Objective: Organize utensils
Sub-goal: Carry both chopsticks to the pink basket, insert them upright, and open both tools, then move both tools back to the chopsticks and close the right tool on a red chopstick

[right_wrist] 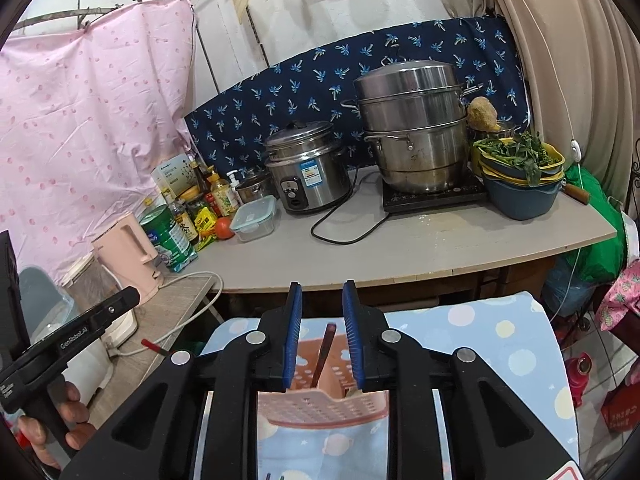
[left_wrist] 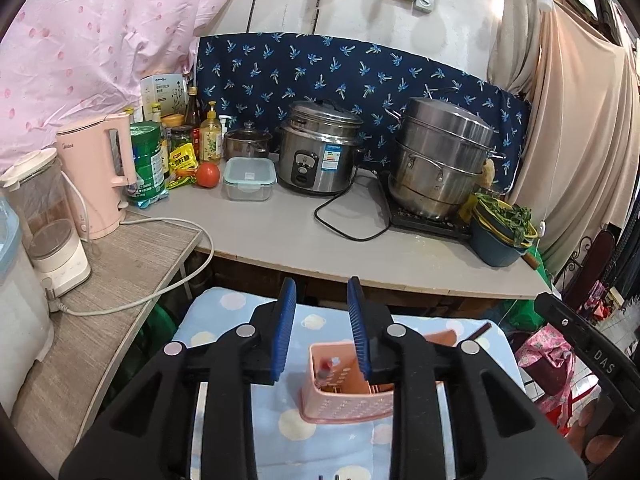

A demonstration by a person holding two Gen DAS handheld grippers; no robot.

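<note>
left gripper (left_wrist: 322, 332): spread, empty
right gripper (right_wrist: 322, 336): spread, empty
pink holder (left_wrist: 346, 384): chopsticks (right_wrist: 322, 354) inside
left: likely nearly done

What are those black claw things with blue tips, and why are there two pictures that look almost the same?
Each claw is a tool a person holds, one per hand, with a little camera on it looking forward. So one picture comes from the left tool, the other from the right tool. You can even see the person's hand gripping the left one. Both tools are open and holding nothing. Below them a pink utensil basket stands on a blue spotted cloth, with a brown utensil handle sticking up in it. Behind is a counter with a rice cooker and a big steamer pot.
</note>
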